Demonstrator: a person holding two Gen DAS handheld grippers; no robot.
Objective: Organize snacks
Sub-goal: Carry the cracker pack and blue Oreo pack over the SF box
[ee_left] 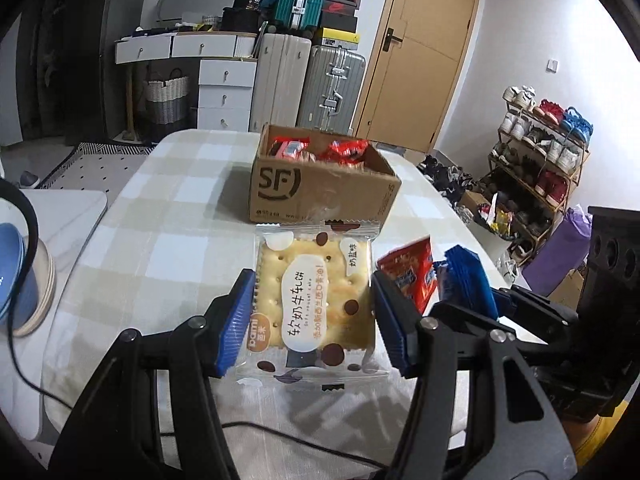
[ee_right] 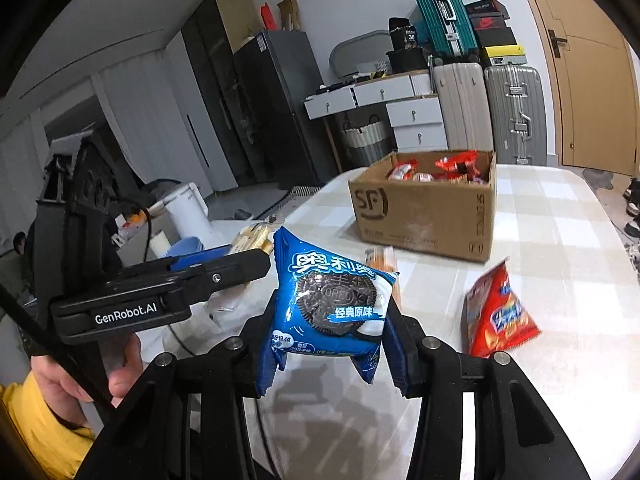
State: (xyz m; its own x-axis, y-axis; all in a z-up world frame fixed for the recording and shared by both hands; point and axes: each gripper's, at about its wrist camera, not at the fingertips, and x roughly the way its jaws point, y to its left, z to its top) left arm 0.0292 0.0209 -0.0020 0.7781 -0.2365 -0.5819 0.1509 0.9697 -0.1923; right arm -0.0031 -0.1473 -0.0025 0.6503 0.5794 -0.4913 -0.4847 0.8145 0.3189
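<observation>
My left gripper [ee_left: 314,312] is shut on a cracker packet [ee_left: 314,300] with a cream biscuit print, held above the checked table. My right gripper [ee_right: 332,328] is shut on a blue Oreo packet [ee_right: 326,308], also held above the table. The Oreo packet also shows at the right of the left wrist view [ee_left: 466,280]. A cardboard SF box [ee_left: 320,184] stands ahead, holding several red snack packets [ee_left: 348,150]; it shows in the right wrist view too [ee_right: 424,208]. A red snack bag [ee_right: 498,312] lies on the table right of my right gripper.
The checked tablecloth [ee_left: 168,216] covers the table. A blue bowl [ee_left: 12,276] and a white kettle [ee_right: 186,212] stand on a side surface at the left. Suitcases [ee_left: 332,88], drawers and a shoe rack [ee_left: 536,160] stand beyond the table.
</observation>
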